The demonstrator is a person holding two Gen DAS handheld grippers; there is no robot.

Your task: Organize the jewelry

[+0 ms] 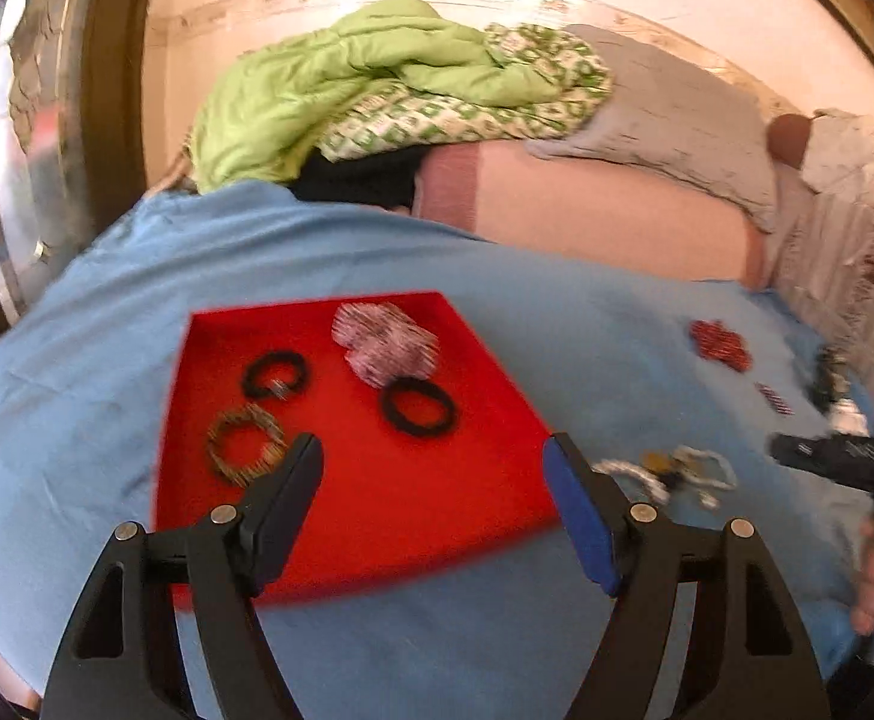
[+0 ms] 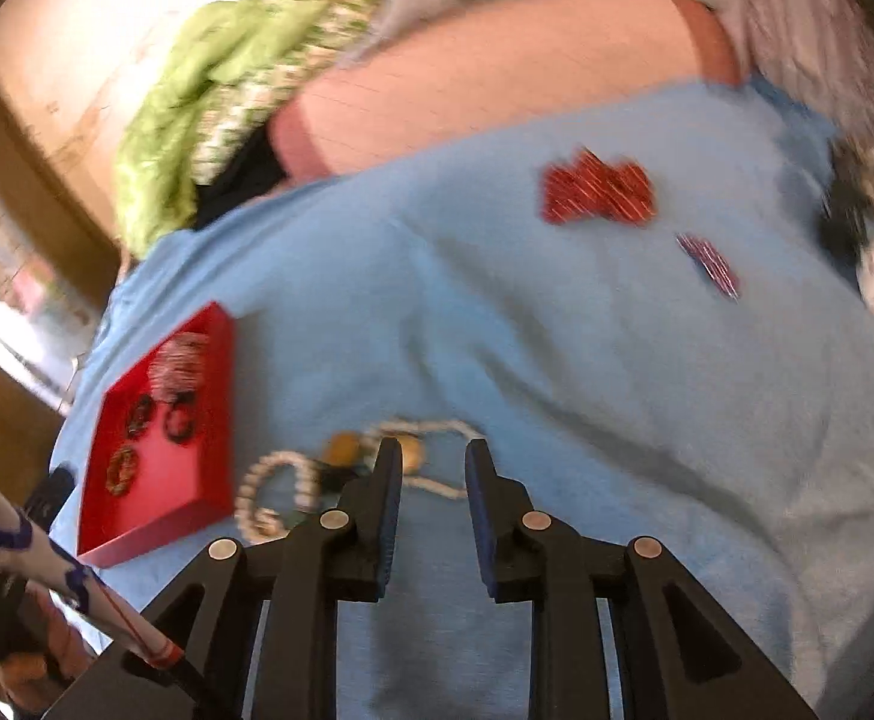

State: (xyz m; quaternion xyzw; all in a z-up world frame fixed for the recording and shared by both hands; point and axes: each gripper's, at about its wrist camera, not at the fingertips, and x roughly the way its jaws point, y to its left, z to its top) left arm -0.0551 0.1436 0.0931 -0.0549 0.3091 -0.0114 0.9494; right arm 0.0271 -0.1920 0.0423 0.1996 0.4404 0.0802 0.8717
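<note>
A red tray (image 1: 377, 510) lies on the blue bedsheet (image 1: 497, 300). It holds two black rings (image 1: 418, 405), a gold bangle (image 1: 245, 443) and a pink-white bangle stack (image 1: 386, 342). My left gripper (image 1: 434, 456) is open and empty over the tray's near side. A white bead necklace with amber stones (image 2: 341, 462) lies right of the tray (image 2: 155, 492). My right gripper (image 2: 433, 462) is partly open and empty just above the necklace. Red bangles (image 2: 599, 189) and a small striped piece (image 2: 710, 264) lie farther back.
Green and patterned quilts (image 1: 389, 78) and a pink blanket (image 1: 587, 210) are piled behind the sheet. More dark and white jewelry (image 2: 869, 240) lies at the sheet's far right. The right gripper's body (image 1: 845, 459) shows at the edge of the left wrist view.
</note>
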